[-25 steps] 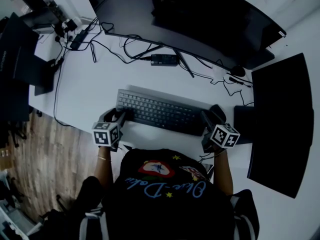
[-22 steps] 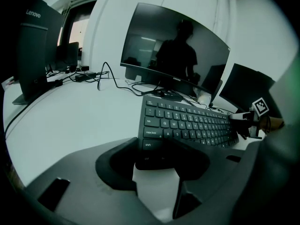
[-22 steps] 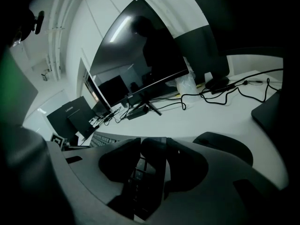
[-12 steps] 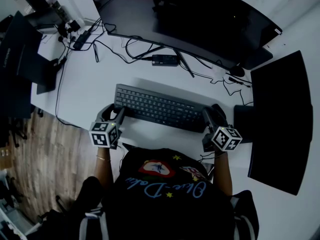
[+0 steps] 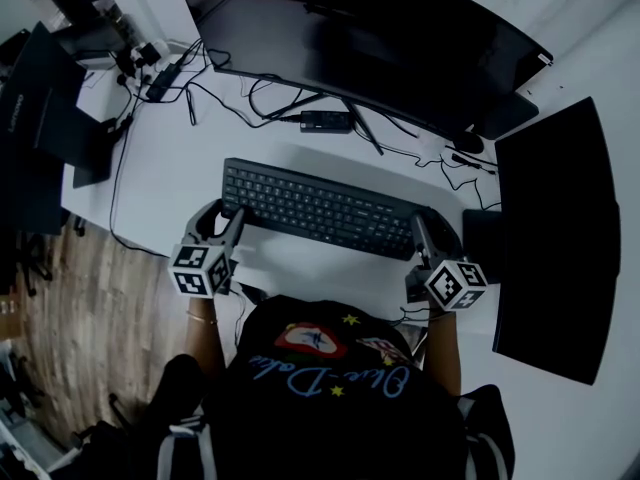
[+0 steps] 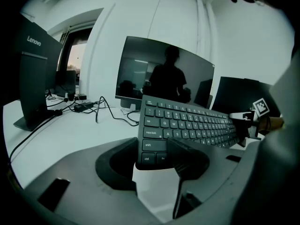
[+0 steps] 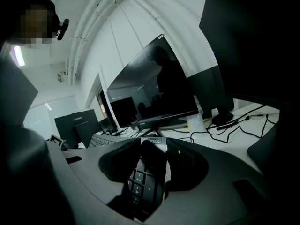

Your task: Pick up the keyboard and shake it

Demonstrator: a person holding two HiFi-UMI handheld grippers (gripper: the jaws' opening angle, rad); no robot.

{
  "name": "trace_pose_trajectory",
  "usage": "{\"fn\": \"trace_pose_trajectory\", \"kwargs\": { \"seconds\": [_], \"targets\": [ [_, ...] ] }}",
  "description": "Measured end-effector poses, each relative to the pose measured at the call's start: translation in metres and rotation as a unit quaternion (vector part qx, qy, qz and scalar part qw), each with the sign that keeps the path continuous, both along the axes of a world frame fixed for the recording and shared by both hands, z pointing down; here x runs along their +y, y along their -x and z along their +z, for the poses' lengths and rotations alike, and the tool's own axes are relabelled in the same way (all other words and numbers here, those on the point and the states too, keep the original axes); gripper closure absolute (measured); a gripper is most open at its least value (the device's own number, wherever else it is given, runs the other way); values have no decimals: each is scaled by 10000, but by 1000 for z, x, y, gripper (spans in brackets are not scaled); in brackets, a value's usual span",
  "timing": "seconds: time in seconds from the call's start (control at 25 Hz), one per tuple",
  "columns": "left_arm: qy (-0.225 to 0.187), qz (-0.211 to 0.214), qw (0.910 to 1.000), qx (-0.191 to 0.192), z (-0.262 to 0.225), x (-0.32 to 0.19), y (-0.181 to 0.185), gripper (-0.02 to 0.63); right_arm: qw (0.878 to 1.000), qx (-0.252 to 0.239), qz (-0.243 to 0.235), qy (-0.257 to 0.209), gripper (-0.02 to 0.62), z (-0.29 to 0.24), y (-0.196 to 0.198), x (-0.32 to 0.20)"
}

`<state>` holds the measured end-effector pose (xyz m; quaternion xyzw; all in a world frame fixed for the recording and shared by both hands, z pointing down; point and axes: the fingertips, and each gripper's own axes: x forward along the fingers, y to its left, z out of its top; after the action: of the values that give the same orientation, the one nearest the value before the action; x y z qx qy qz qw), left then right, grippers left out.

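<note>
Above the white desk, close to its near edge, a flat black keyboard is held by both ends, stretched from left to right in front of the person. Its left end is clamped in the left hand-held gripper: the near left corner is wedged between the two jaws, one jaw lying over the bottom row of keys, and pale desk is seen beneath the raised corner. Its right end, at the number pad, is gripped edge-on between the jaws of the right hand-held gripper. Beyond the keyboard, at the far side, a wide curved black monitor is set on the desk, with black cables and a small black box lying before it. A second dark monitor is placed at the right.
</note>
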<state>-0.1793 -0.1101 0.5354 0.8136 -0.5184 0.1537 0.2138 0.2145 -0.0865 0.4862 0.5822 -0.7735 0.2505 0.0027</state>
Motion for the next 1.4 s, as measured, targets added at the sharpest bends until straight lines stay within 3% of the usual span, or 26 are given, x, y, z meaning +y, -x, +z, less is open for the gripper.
{"fn": "trace_pose_trajectory", "kwargs": {
  "seconds": [0.88, 1.4],
  "targets": [
    [-757, -141, 9962, 403, -54, 9, 4, 411, 9928, 160, 161, -1177, 430, -84, 6, 10],
    [-1452, -149, 9881, 496, -106, 7, 8, 411, 9825, 96, 164, -1853, 434, -130, 11, 19]
  ]
}}
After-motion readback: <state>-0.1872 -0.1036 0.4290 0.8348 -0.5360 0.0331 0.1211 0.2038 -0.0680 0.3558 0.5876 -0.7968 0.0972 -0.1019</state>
